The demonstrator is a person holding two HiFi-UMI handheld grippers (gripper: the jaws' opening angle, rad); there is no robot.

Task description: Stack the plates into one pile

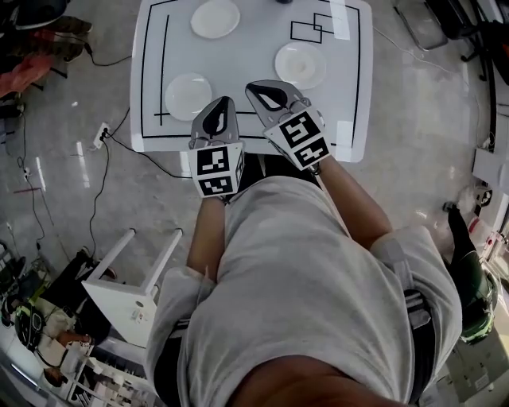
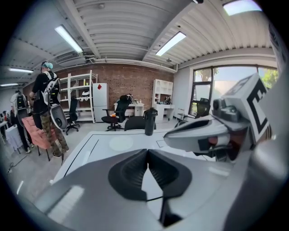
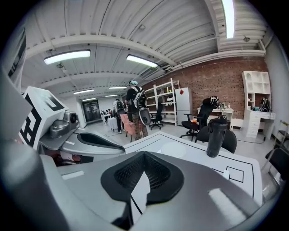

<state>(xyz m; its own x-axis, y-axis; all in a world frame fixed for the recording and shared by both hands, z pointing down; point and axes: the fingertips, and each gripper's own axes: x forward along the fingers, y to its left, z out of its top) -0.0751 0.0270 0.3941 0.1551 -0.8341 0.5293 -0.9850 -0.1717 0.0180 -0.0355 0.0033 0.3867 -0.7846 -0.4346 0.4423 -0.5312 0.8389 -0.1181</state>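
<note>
Presently both claws are closed tight and empty over the near edge of the table (image 1: 246, 60). Left gripper (image 1: 222, 106) has the near plate (image 1: 188, 95) just to its left; right gripper (image 1: 256, 87) has the middle plate (image 1: 301, 65) ahead-right. Far plate (image 1: 215, 18) lies at the table's far edge. Left hand is judged the nearer to its plate.

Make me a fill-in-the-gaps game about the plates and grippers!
1. On the table lie ___ white plates, none stacked.
2. The jaws of the left gripper are ___.
3. Between the jaws of the right gripper there is ___.
4. The bottle on the table is coloured ___.
Missing words: three; shut; nothing; black.
</note>
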